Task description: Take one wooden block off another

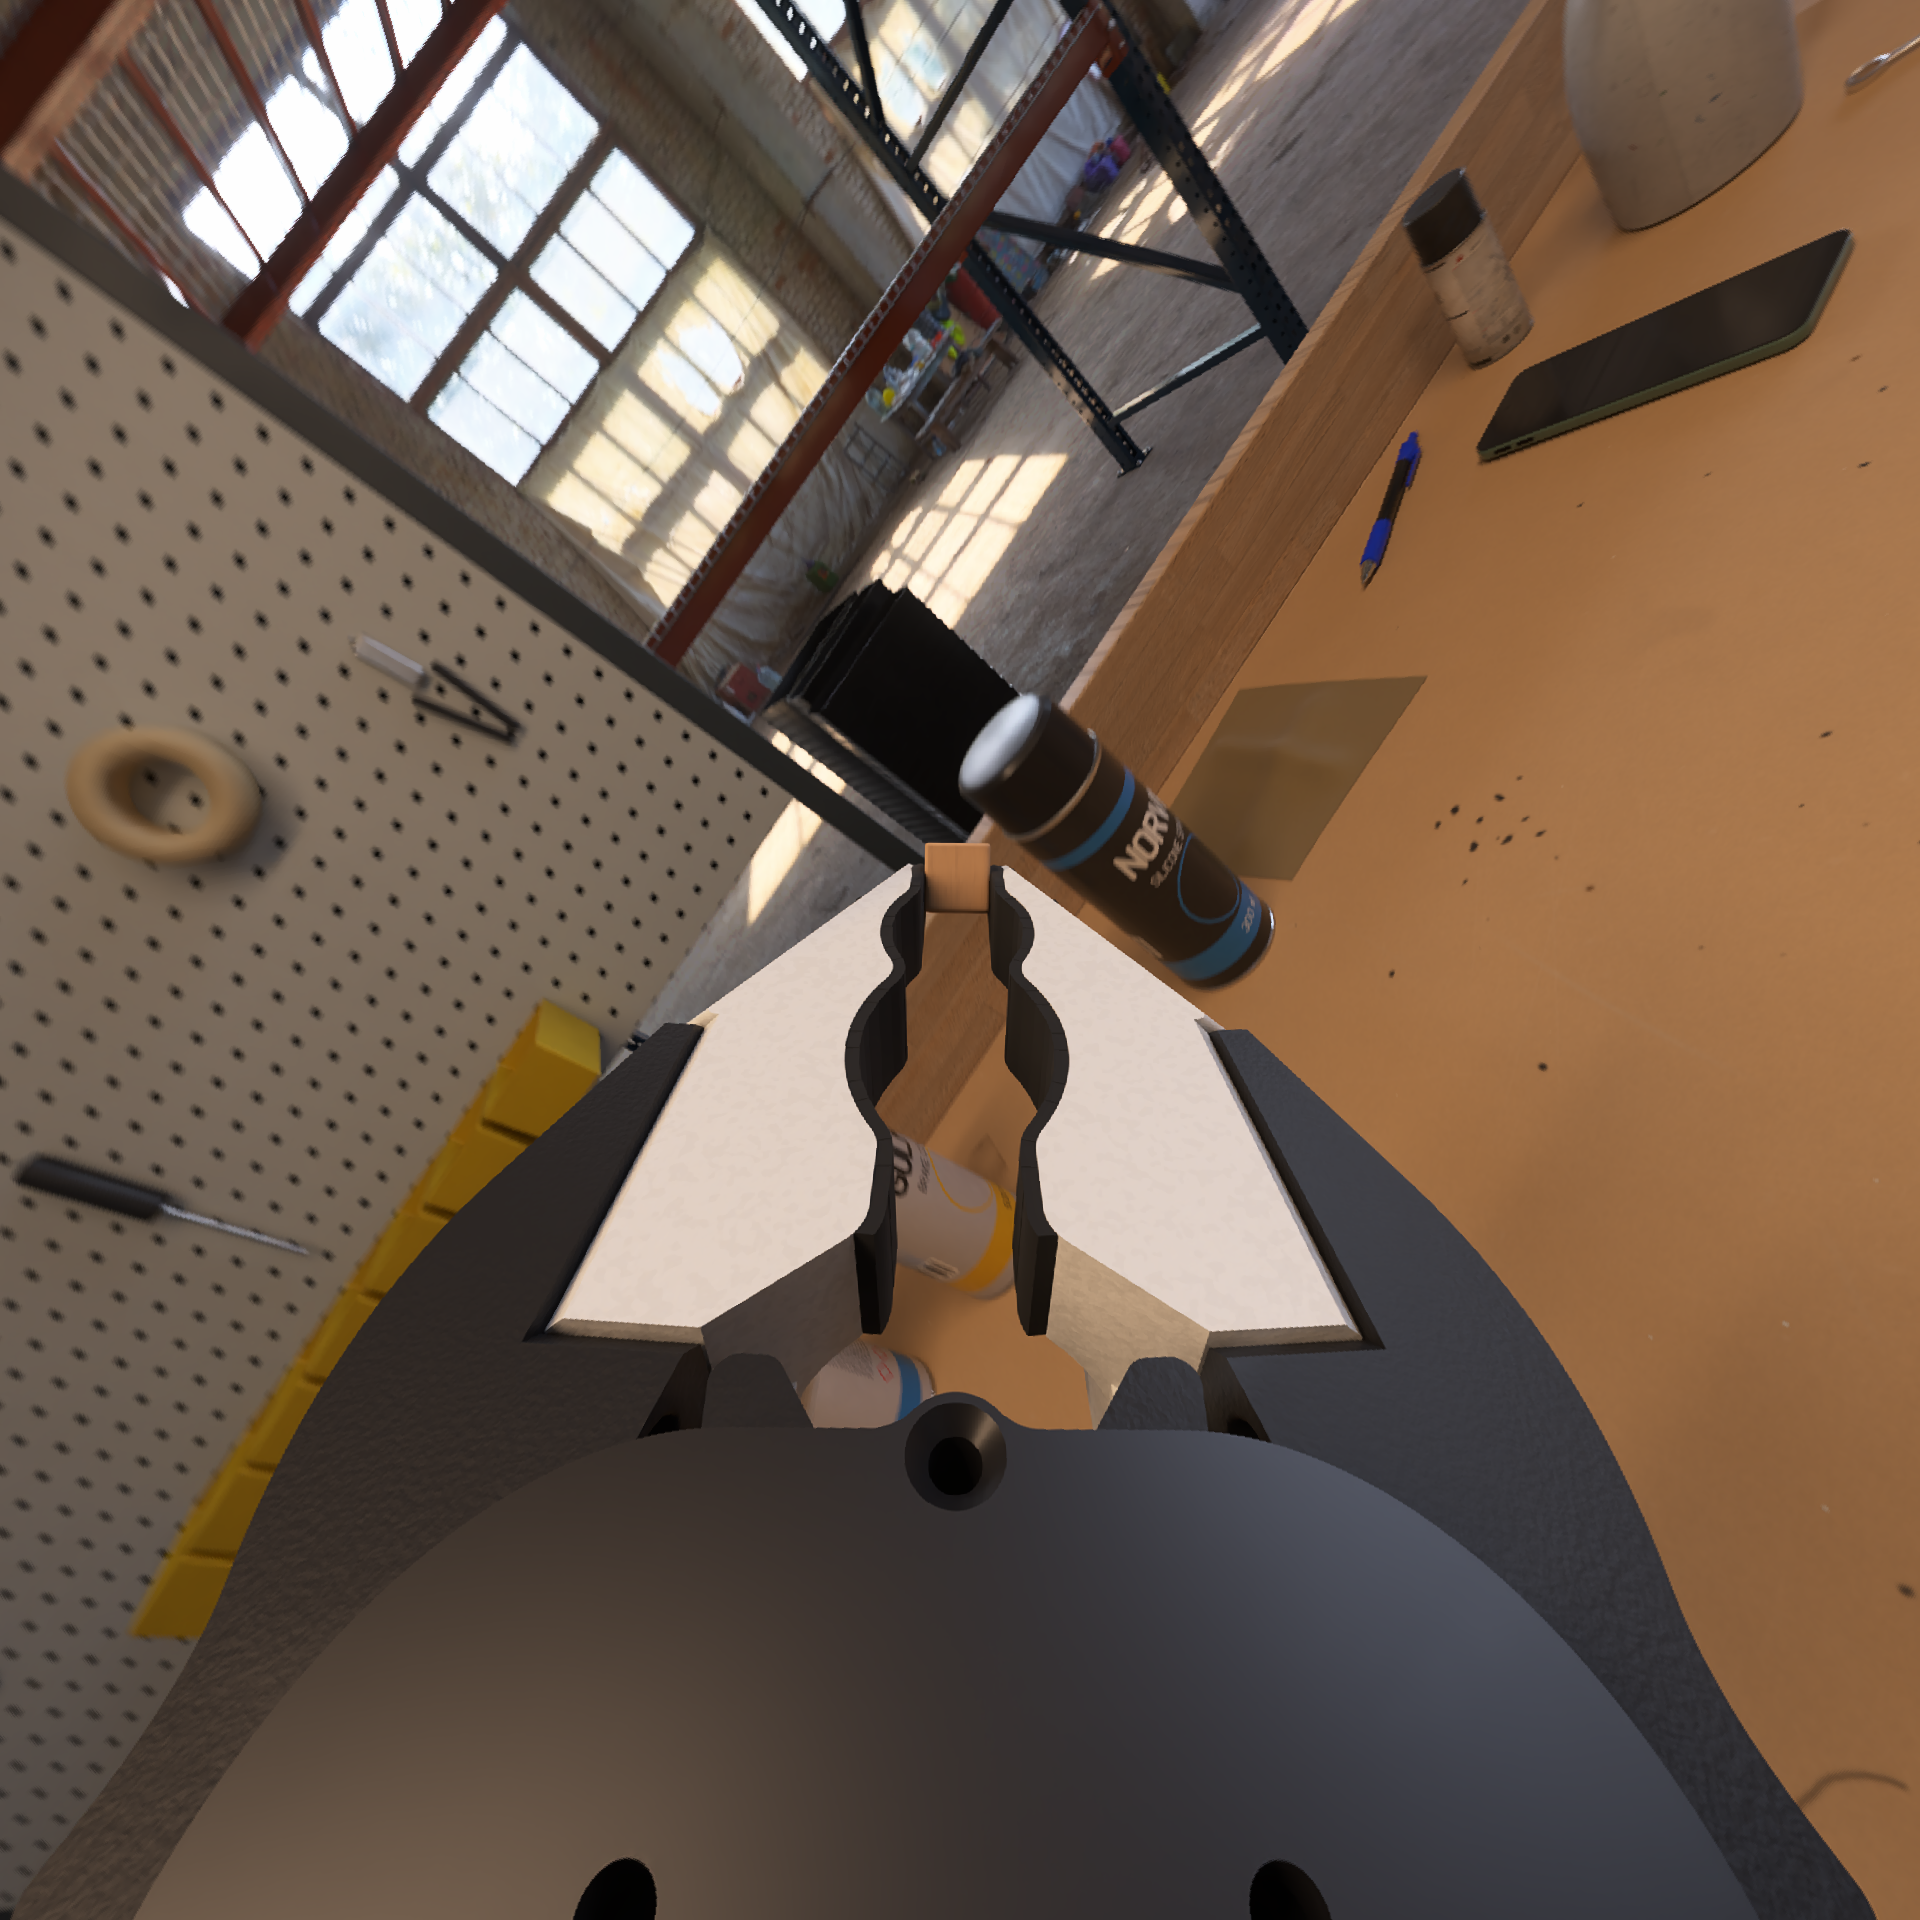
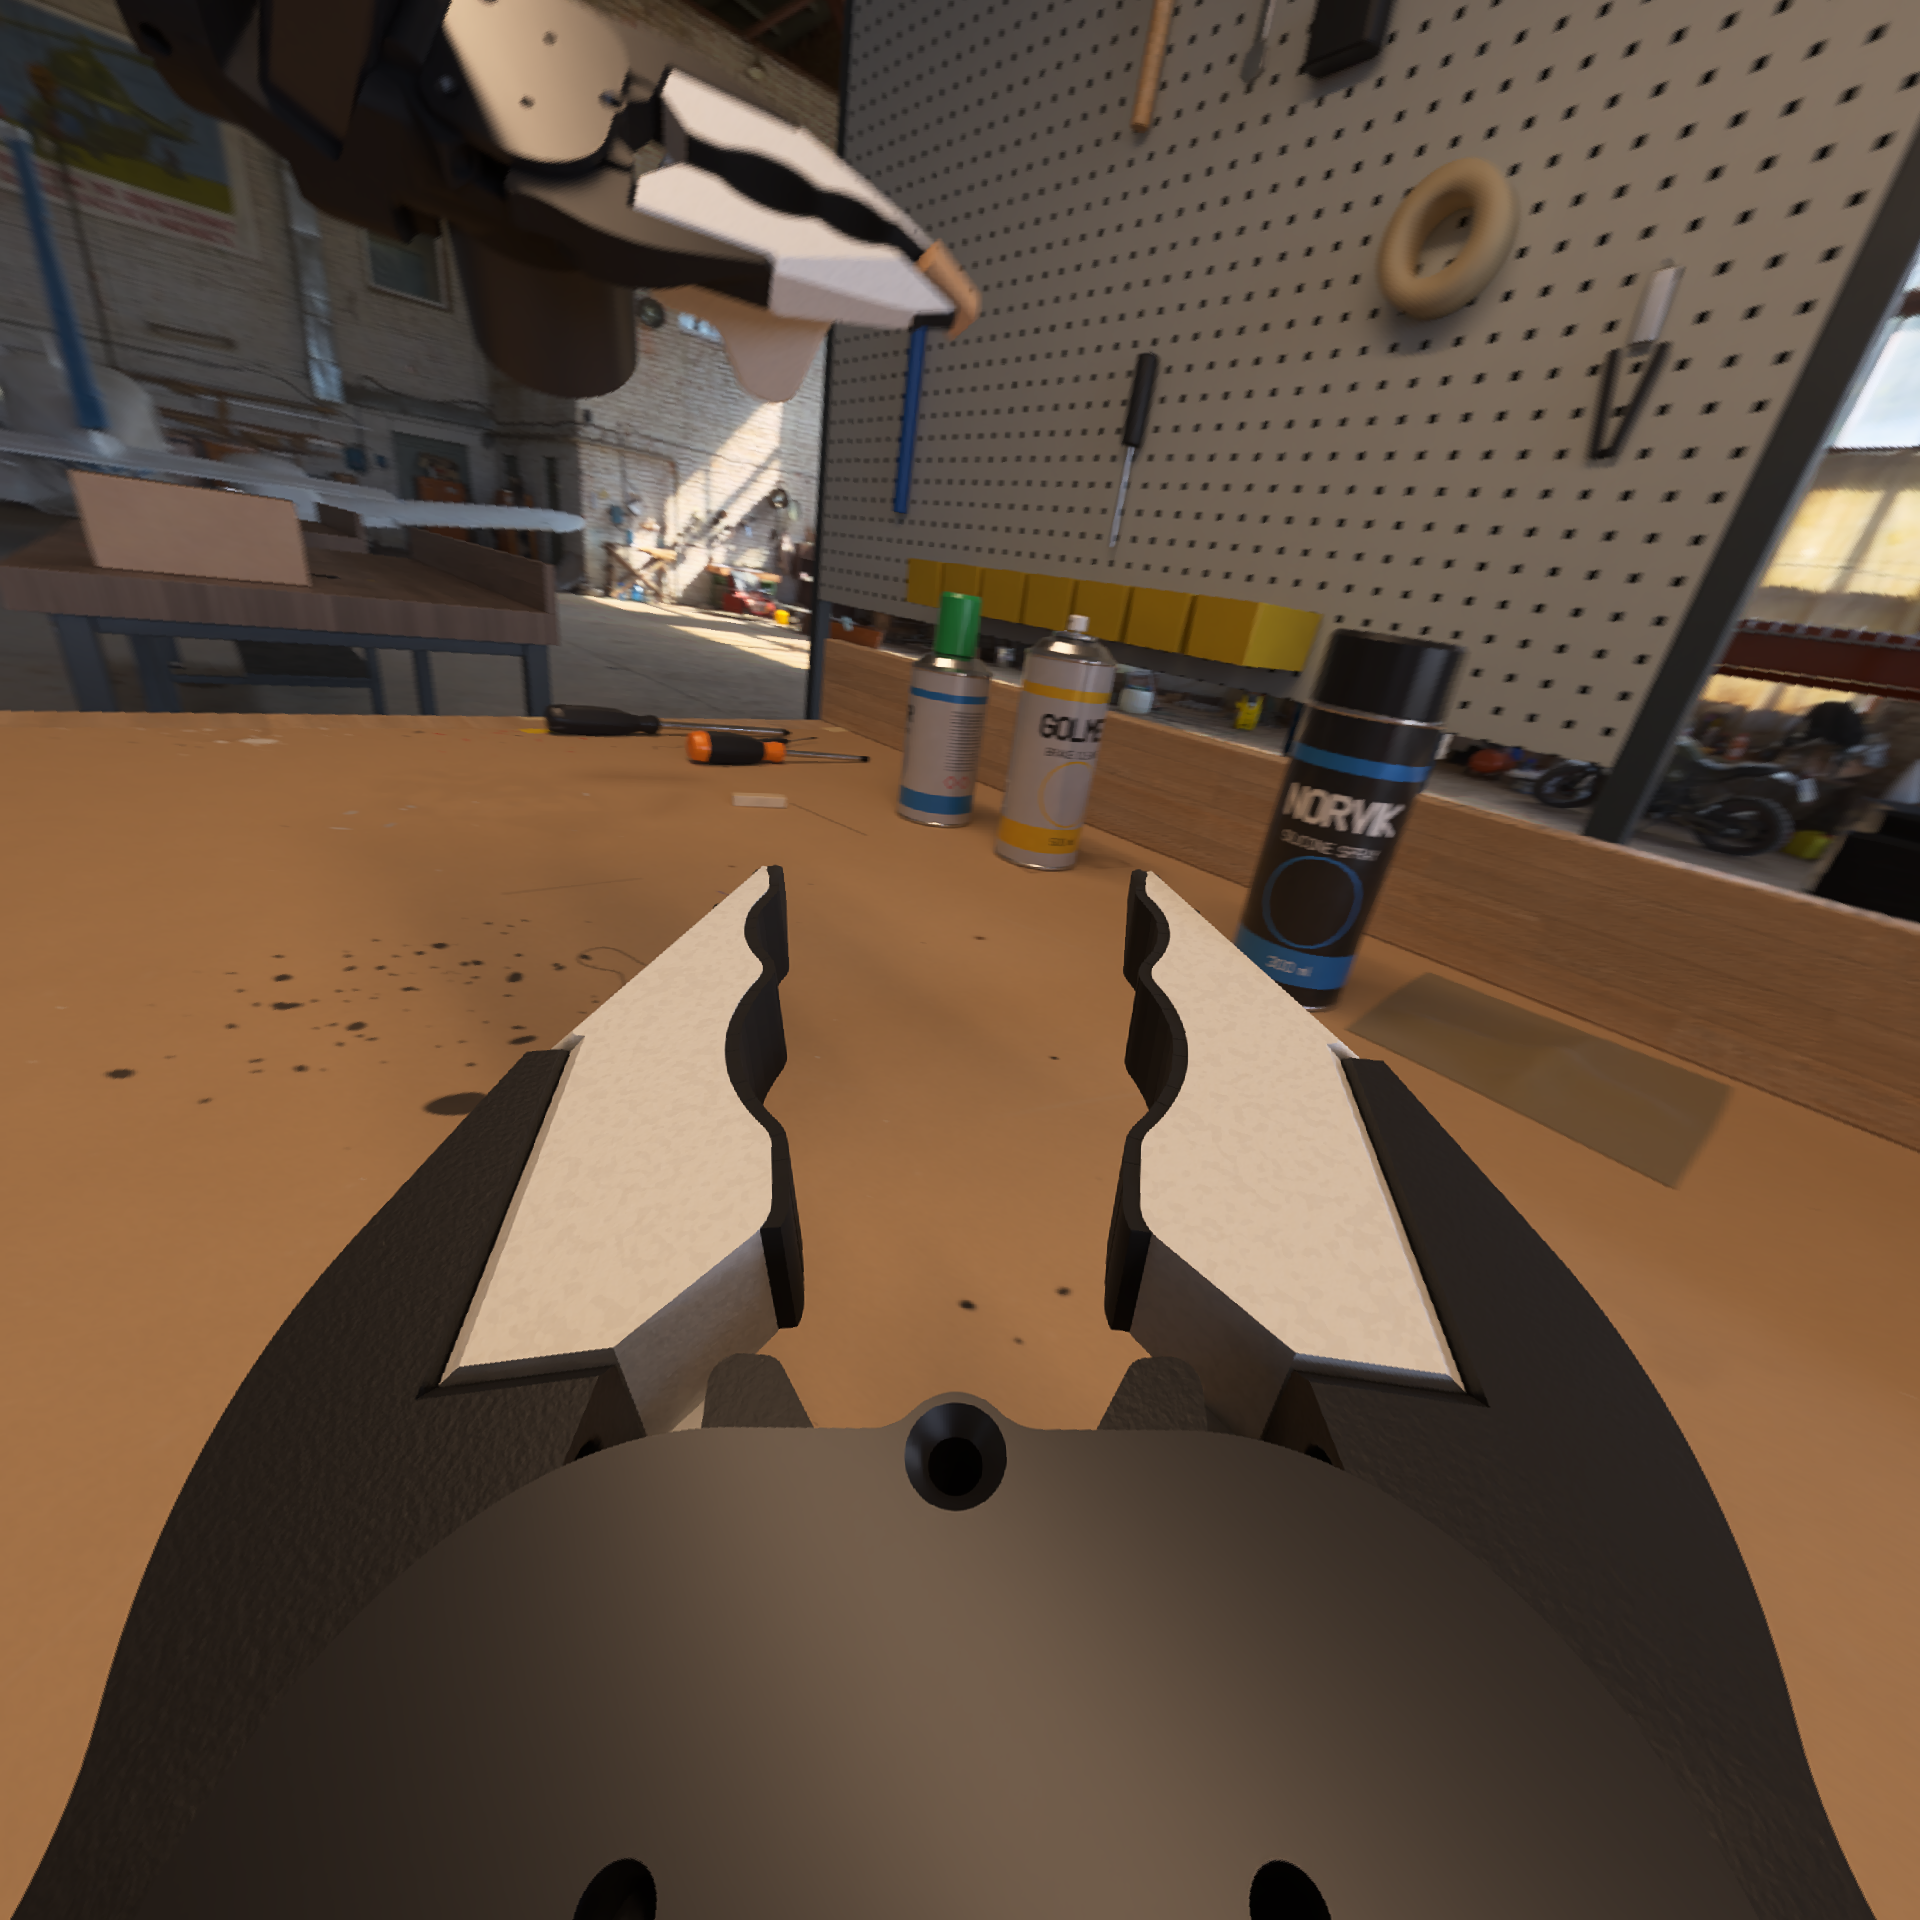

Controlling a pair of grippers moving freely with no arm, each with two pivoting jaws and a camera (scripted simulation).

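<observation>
My left gripper point(image 1: 957, 883) is shut on a small light wooden block point(image 1: 956, 875), pinched at its fingertips and held high above the bench, tilted. The same gripper shows at the top left of the right wrist view point(image 2: 940, 296), with the wooden block point(image 2: 958, 286) at its tip, well clear of the table. My right gripper point(image 2: 956, 883) is open and empty, low over the orange-brown bench top point(image 2: 312, 831). No second block shows in either view.
A black spray can point(image 2: 1340, 821), a yellow-banded can point(image 2: 1055, 743) and a green-capped can point(image 2: 943, 717) stand by the bench's back rail. A pegboard point(image 2: 1351, 312) with tools rises behind. Two screwdrivers point(image 2: 727, 748) lie far left; a tablet point(image 1: 1662, 348), a pen point(image 1: 1390, 509) and a small can point(image 1: 1467, 270) lie farther along.
</observation>
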